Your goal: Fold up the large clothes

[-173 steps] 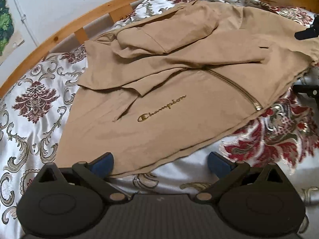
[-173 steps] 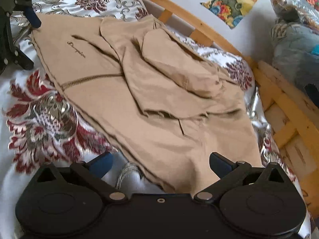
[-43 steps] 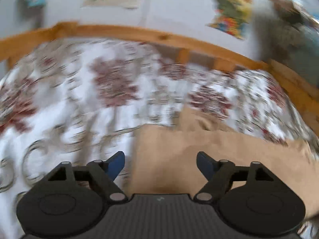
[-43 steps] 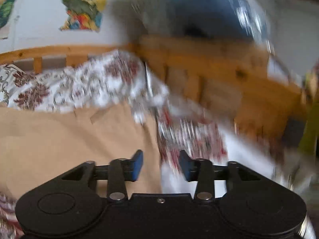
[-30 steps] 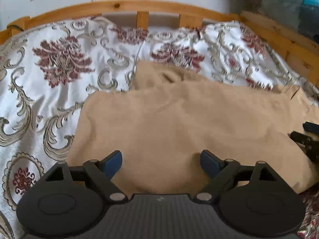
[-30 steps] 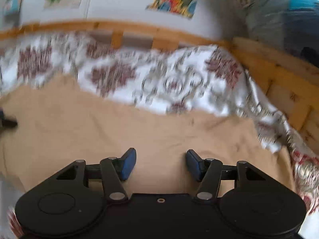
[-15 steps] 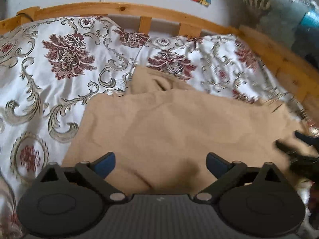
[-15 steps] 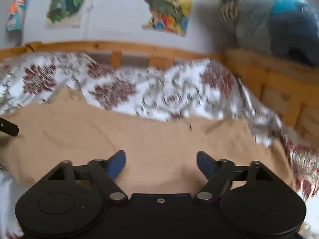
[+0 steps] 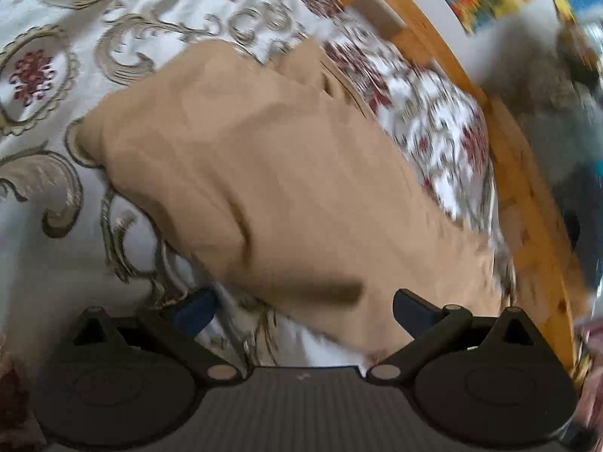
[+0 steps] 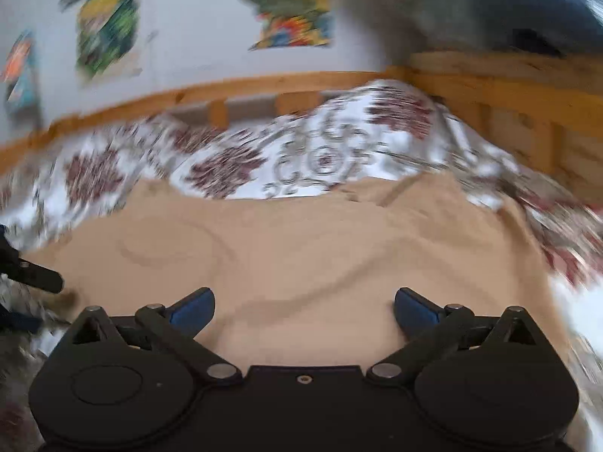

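Observation:
A tan jacket [image 9: 286, 173] lies folded over on the patterned bedspread [image 9: 56, 86], smooth side up. My left gripper [image 9: 303, 307] is open and empty, hovering above the jacket's near edge. In the right wrist view the same jacket [image 10: 301, 256] spreads across the bed. My right gripper [image 10: 304, 307] is open and empty just above the cloth. The tip of the left gripper [image 10: 35, 277] shows at the left edge of that view. Both views are blurred by motion.
A wooden bed frame [image 9: 527, 196] runs along the far and right sides; it also shows in the right wrist view [image 10: 501, 90]. Colourful posters [image 10: 290, 3] hang on the wall. A grey and blue bundle [image 10: 508, 3] sits beyond the frame at the right.
Both grippers let go of the jacket after folding it over and have opened wider. The left gripper has swung left and tilted; the right has pulled back slightly.

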{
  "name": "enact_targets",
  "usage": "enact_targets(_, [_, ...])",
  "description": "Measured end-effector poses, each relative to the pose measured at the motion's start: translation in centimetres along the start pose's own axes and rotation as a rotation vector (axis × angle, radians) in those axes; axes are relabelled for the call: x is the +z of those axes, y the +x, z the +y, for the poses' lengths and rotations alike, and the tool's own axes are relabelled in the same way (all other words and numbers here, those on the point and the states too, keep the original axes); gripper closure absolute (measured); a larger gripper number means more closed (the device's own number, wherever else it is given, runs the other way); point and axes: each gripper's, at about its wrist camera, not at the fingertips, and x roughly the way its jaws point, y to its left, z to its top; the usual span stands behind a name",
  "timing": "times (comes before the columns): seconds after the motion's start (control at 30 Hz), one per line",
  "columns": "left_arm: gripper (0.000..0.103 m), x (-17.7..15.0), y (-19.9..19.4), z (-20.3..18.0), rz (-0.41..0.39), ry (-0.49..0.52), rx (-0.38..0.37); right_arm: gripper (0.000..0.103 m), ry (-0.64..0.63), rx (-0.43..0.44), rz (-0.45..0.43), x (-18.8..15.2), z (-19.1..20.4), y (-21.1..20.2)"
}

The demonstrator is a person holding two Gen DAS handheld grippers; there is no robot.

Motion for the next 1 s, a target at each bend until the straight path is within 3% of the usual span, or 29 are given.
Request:
enact_targets(0.1, [0.001, 0.8, -0.4, 0.6, -0.086, -0.001, 0.04, 0.001, 0.129, -0.081, 0.043, -1.3, -2.8, -1.9])
enact_targets(0.23, [0.006, 2.0, -0.1, 1.7, -0.142, -0.039, 0.075, 0.006, 0.424, -0.122, 0.129, -2.9, -7.8, -1.5])
enact_targets(0.33, [0.019, 2.5, -0.2, 2.7, -0.17, -0.082, 0.073, 0.007, 0.628, -0.092, 0.055, -2.8, -10.8, -0.9])
enact_targets(0.4, [0.04, 2.8, -0.5, 3.3, -0.187, -0.09, 0.093, 0.017, 0.732, -0.12, 0.01, -2.3, -12.3, -0.8])
enact_targets(0.43, [0.047, 2.9, -0.5, 3.4, -0.196, -0.102, 0.096, 0.032, 0.776, -0.142, -0.004, -2.2, -12.8, -0.9])
enact_targets(0.5, [0.08, 3.0, -0.7, 4.0, -0.204, -0.136, 0.116, 0.066, 0.826, -0.195, 0.001, -2.1, -13.7, -1.0])
enact_targets(0.6, [0.1, 3.3, -1.3, 4.0, -0.216, -0.146, 0.113, 0.083, 0.788, -0.186, -0.031, -2.3, -13.5, -2.3])
enact_targets(0.7, [0.102, 3.3, -3.5, 2.0, -0.269, -0.064, 0.117, 0.089, 0.646, -0.181, -0.068, -1.9, -11.3, -4.3])
enact_targets(0.77, [0.102, 2.9, -5.7, 0.9, -0.31, -0.024, 0.09, 0.09, 0.579, -0.164, -0.09, -1.4, -10.0, -6.0])
enact_targets(0.87, [0.102, 2.4, -7.7, 0.3, -0.313, 0.014, 0.131, 0.09, 0.504, -0.159, -0.1, -1.3, -8.6, -8.3])
enact_targets(0.93, [0.102, 2.2, -7.7, 1.3, -0.28, -0.043, 0.158, 0.09, 0.45, -0.18, -0.076, -1.6, -7.9, -9.0])
enact_targets(1.0, [0.102, 2.4, -6.9, 2.7, -0.234, -0.112, 0.175, 0.081, 0.415, -0.216, -0.039, -2.5, -7.6, -9.1])
